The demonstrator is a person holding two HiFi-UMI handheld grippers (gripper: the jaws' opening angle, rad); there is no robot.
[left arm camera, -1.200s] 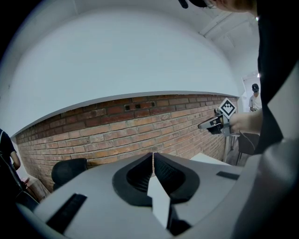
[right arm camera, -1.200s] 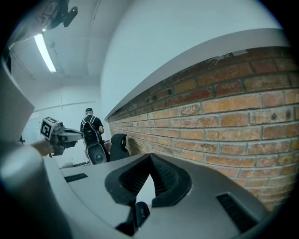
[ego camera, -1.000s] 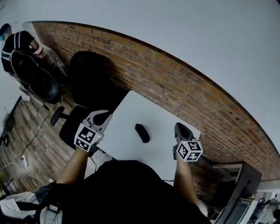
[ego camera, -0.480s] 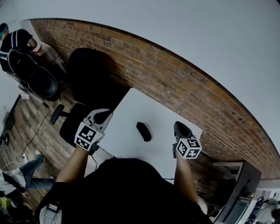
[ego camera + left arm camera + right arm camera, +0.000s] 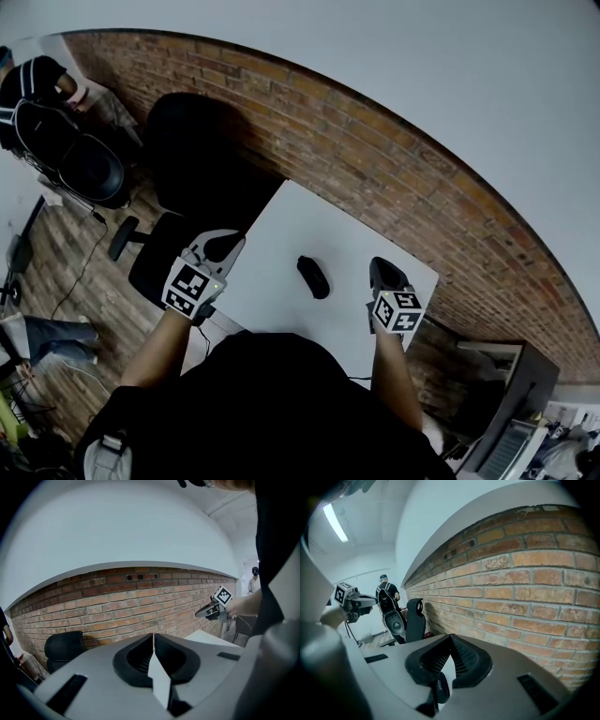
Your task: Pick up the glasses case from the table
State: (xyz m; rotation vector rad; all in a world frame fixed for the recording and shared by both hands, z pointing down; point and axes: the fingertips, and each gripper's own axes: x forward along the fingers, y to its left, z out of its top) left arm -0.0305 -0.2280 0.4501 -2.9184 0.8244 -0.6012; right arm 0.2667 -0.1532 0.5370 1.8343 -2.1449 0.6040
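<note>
The glasses case (image 5: 312, 277), a dark oval shell, lies flat near the middle of the white worktop (image 5: 286, 230), with bare surface on all sides of it, so it can be approached from either side. Neither tool touches it. The left gripper (image 5: 223, 244) hangs at the left edge of the worktop, and its fingers (image 5: 138, 657) are pressed together with nothing between them. The right gripper (image 5: 386, 270) is over the right part of the worktop, close to the near edge, and its fingers (image 5: 465, 660) are also fully together and empty. In the right gripper view, a small dark oval with print shows low in the slit between the fingers; I take it for the case, lying apart from them on the worktop. I judge that both tools are held low and pointing across the worktop because the approach has only begun. The right one looks better placed for the pick. Its fingers must first spread wider than the case, because closed tips would only push this smooth shell away.
</note>
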